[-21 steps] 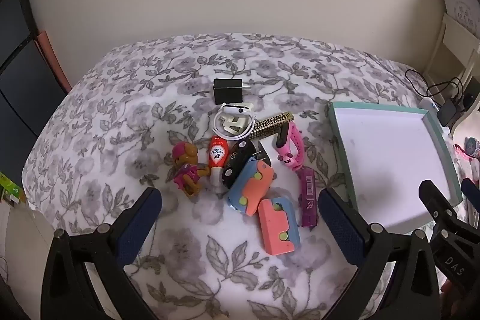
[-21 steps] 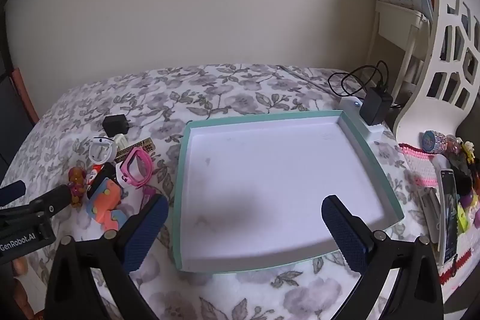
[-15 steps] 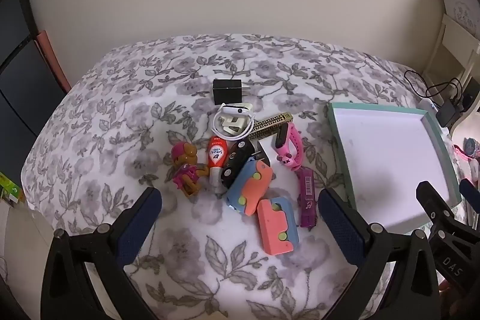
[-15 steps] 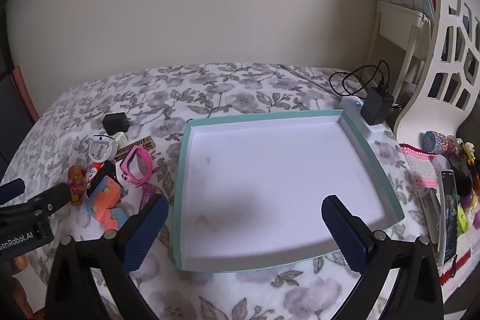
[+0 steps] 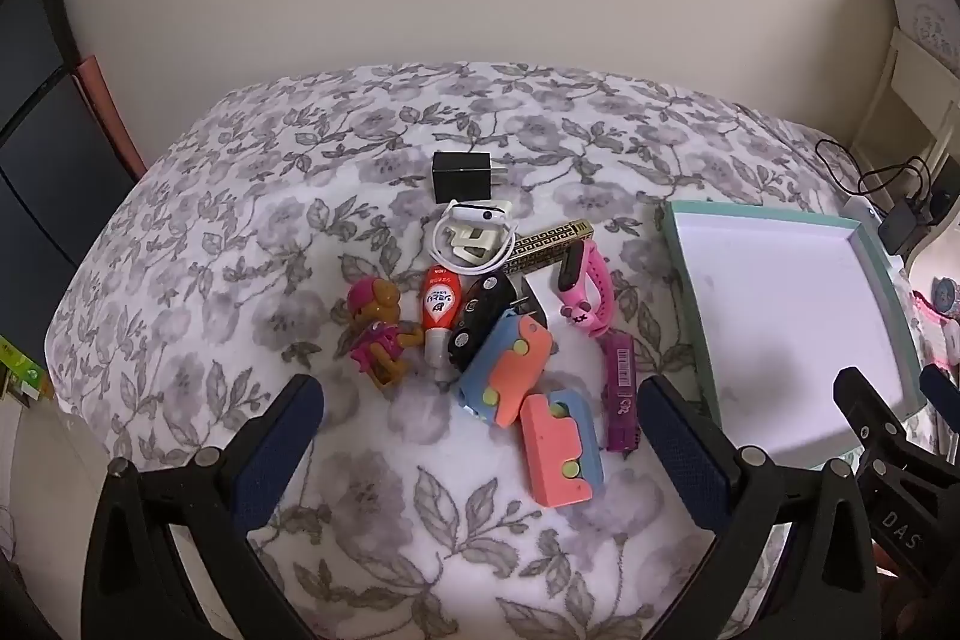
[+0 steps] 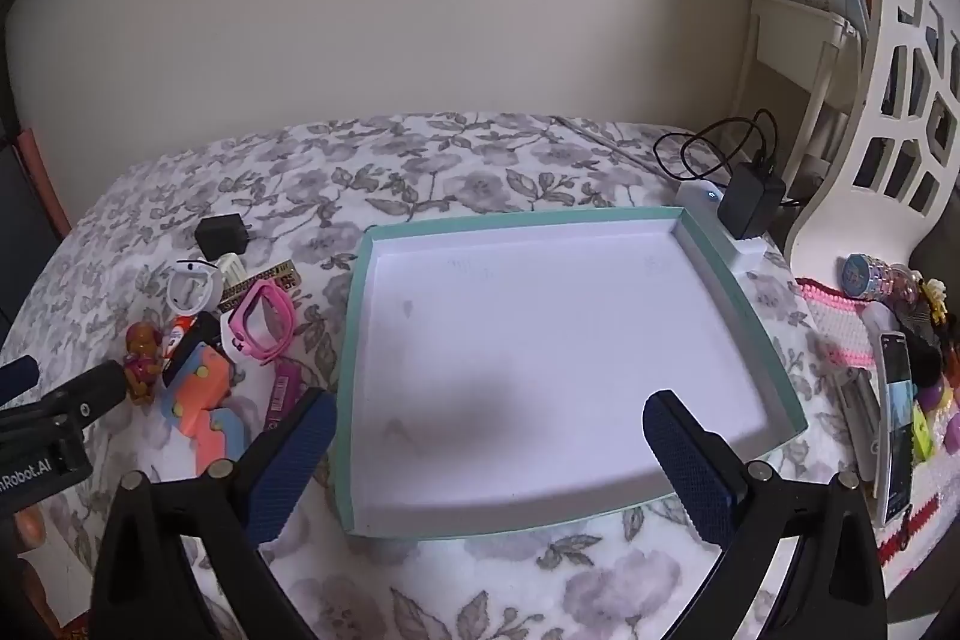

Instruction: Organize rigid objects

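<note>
A heap of small objects lies on the floral bedspread: a pink toy dog (image 5: 375, 331), a red tube (image 5: 440, 307), a black key fob (image 5: 480, 316), two orange-and-blue blocks (image 5: 510, 376) (image 5: 561, 451), a purple bar (image 5: 621, 388), a pink watch (image 5: 585, 289) and a black charger cube (image 5: 461, 175). My left gripper (image 5: 480, 430) hovers open above the heap, holding nothing. An empty teal-rimmed white tray (image 6: 354, 340) lies to the right of the heap. My right gripper (image 6: 489, 442) hangs open over the tray's near part.
A white coiled cable with plug (image 5: 474, 247) and a gold patterned bar (image 5: 549, 247) lie in the heap. A black adapter with cord (image 6: 750, 205) sits behind the tray. A white shelf (image 6: 888, 130) and cluttered trinkets (image 6: 894, 400) border the right side. A wall stands behind the bed.
The left gripper has crept slightly toward the heap. The right gripper has shifted a little, so the tray sits marginally lower in its view. Both stay open.
</note>
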The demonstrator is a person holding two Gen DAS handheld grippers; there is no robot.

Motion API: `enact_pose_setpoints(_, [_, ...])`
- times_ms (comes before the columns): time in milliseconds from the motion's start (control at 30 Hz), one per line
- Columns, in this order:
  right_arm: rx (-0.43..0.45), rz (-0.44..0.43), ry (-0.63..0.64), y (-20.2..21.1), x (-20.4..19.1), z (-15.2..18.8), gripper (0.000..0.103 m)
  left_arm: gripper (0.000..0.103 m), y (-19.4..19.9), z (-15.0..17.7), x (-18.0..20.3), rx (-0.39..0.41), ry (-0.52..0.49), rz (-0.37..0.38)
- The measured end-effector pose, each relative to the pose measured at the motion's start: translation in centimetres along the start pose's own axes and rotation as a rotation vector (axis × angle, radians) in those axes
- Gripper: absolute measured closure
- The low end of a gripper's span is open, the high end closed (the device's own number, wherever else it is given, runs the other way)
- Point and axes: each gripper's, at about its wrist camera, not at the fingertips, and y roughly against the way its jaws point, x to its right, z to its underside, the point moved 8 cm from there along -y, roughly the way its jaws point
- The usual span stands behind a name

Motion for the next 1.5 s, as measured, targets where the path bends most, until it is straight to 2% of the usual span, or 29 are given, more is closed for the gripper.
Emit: enact_pose_setpoints(1500, [-0.002, 0.005, -0.010, -0.10, 0.13, 0.08, 0.000, 0.000, -0.50, 0.41, -0.57, -0.025, 0.013, -0.046])
